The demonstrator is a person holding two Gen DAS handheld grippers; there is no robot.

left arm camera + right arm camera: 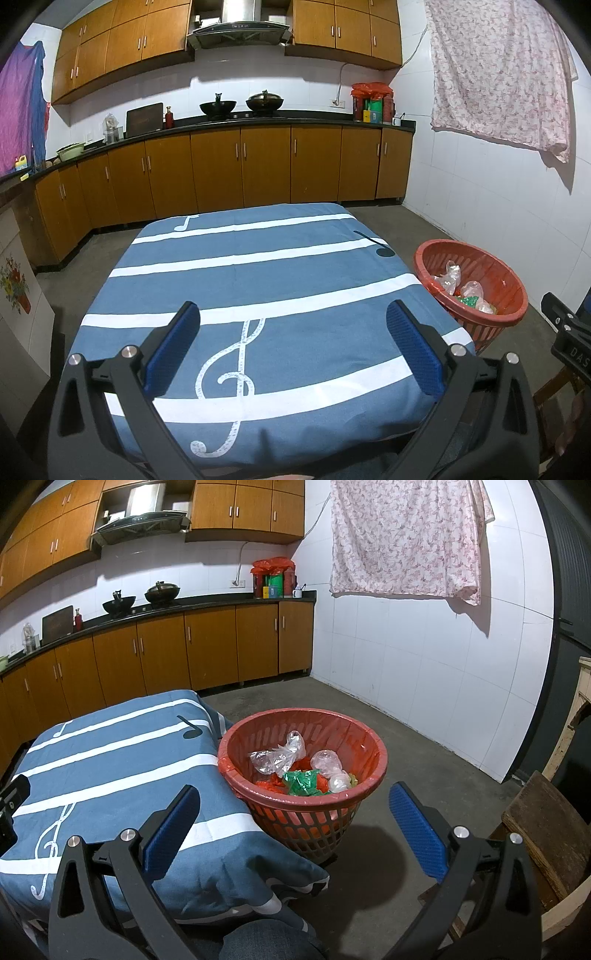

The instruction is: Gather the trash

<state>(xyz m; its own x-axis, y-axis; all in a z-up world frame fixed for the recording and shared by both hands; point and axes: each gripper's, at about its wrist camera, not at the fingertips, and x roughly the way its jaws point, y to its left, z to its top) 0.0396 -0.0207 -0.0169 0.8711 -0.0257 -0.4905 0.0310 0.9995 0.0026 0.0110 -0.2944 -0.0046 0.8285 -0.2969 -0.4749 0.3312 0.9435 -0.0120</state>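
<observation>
We see both sets of jaws wide apart w/ nothing between them. Left gripper (293, 314) hovers over the near part of the table (258, 280), its blue pads framing the white treble clef (225, 384) printed on the blue striped cloth. Right gripper (295, 797) hangs off the table's right edge, pointed at the red basket (303, 797), which stands on the concrete floor (424, 760) touching the cloth's edge.

Trash sits inside the basket: crumpled clear plastic bags (280, 755), a green wrapper (303, 781), bits of orange-red plastic (269, 784), all on a red liner folded over the rim. In the left view we catch the same basket (480, 317) beside the table's right corner.

Further out: a worn wooden stool (535, 830) at right, brown cabinets (240, 170) along the back wall w/ two woks (240, 103) on the counter, and a floral sheet (402, 535) hung on the tiled wall.
</observation>
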